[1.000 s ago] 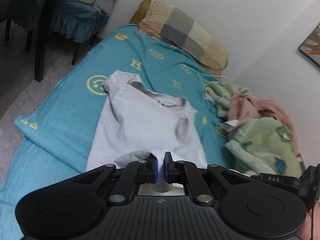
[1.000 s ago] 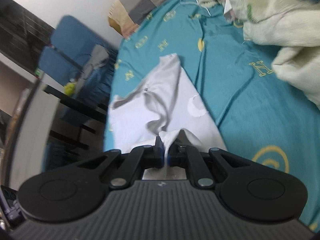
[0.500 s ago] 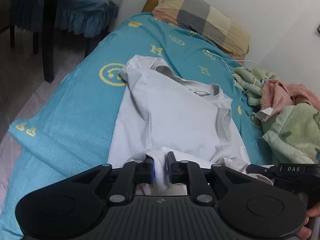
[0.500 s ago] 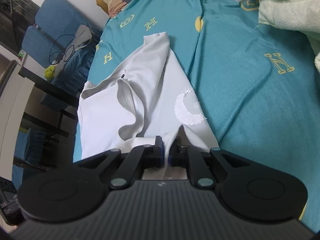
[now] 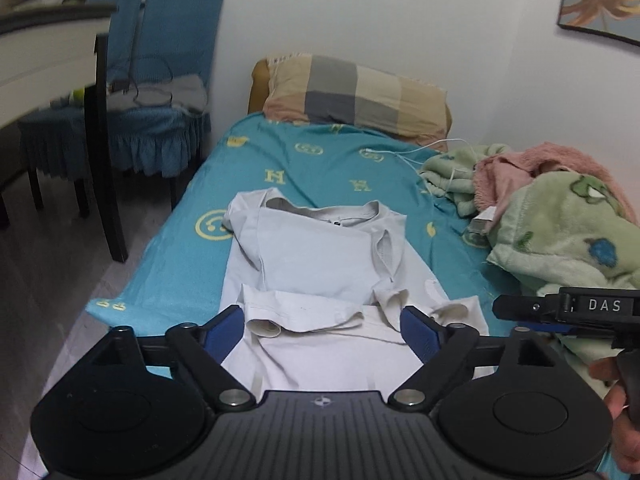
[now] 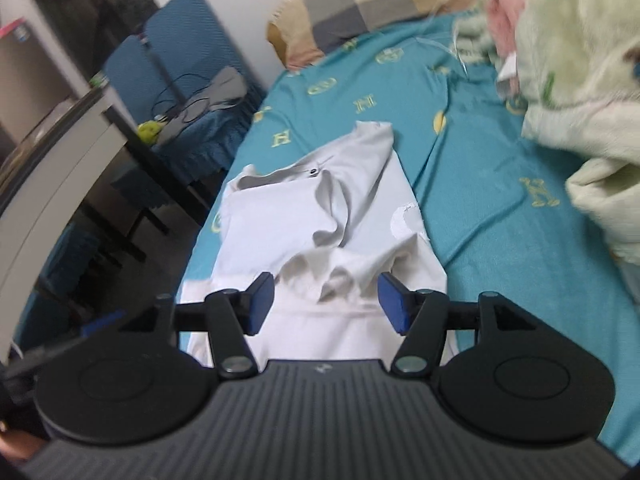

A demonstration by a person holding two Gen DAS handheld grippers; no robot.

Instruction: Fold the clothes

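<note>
A white t-shirt (image 5: 320, 264) lies on the teal bed sheet (image 5: 320, 168), sleeves folded in and its bottom hem doubled up onto the body in a rumpled band (image 5: 304, 312). My left gripper (image 5: 322, 326) is open and empty just above the near end of the shirt. My right gripper (image 6: 326, 300) is open and empty over the shirt (image 6: 320, 216), which shows a white print (image 6: 404, 220) on its right side. The right gripper's body (image 5: 576, 308) shows at the right edge of the left wrist view.
A checked pillow (image 5: 356, 96) lies at the head of the bed. A heap of green and pink blankets (image 5: 560, 220) fills the right side, with a white cable (image 5: 412, 152) beside it. Blue covered chairs (image 5: 160, 92) and a dark table leg (image 5: 106, 152) stand left of the bed.
Both grippers have opened and let go of the shirt's hem, which now lies folded up onto the shirt. Both grippers have drawn back and tilted up.
</note>
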